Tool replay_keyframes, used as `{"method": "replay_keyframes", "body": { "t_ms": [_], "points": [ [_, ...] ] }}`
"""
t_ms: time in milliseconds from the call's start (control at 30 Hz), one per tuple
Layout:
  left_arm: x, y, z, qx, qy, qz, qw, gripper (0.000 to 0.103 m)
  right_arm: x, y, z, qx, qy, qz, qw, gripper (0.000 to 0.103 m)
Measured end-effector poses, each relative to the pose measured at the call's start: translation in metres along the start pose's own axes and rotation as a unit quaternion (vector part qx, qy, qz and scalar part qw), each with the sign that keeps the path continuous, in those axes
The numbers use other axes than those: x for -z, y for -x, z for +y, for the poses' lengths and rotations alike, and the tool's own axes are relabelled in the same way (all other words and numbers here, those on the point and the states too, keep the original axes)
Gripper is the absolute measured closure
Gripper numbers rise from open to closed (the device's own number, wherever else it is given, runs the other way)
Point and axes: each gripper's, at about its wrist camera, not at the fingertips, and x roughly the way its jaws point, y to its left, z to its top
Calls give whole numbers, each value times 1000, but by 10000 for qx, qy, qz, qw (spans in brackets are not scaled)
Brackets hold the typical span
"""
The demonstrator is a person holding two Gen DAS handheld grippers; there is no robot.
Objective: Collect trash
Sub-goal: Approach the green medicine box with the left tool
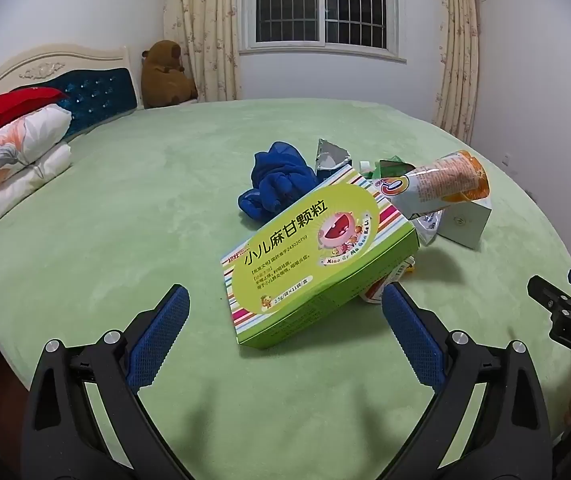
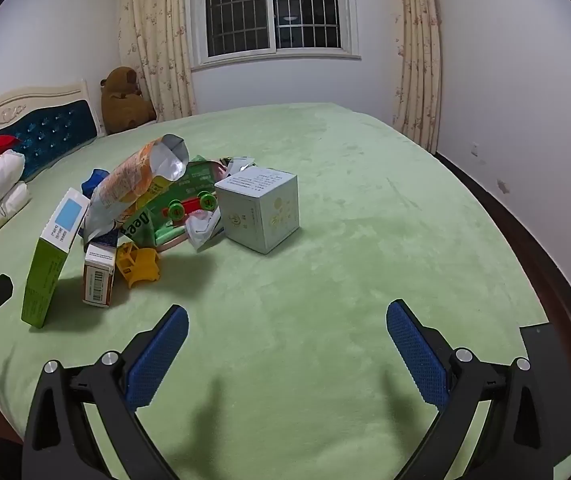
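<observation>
Left wrist | medicine box (image 1: 317, 260) just ahead of wide-spread left claw (image 1: 285, 300)

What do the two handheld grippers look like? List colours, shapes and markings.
Both the left gripper and the right gripper have curved black plastic arms with silver pivot bolts, ending in flat blue fingers with a dotted grip texture. White "DAS" lettering marks the right gripper's black body in the left view.
</observation>
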Motion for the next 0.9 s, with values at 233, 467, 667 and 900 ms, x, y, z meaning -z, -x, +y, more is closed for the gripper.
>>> {"method": "replay_keyframes", "body": {
  "t_ms": [233, 467, 667, 900],
  "points": [
    [5, 3, -5, 15, -58, -33, 10000, 9, 1, -2, -1, -40, -17, 38, 10000, 5],
    [3, -1, -6, 166, -118, 110, 9997, 9, 2, 3, 1, -82, 10, 40, 10000, 5],
    [3, -6, 2, 199, 19, 240, 9995, 9, 3, -5, 1, -55, 46, 114, 9999, 5],
    [4, -9, 6, 252, 146, 283, 9992, 9, 3, -6, 2, -44, 86, 145, 9998, 5]
  ]
}}
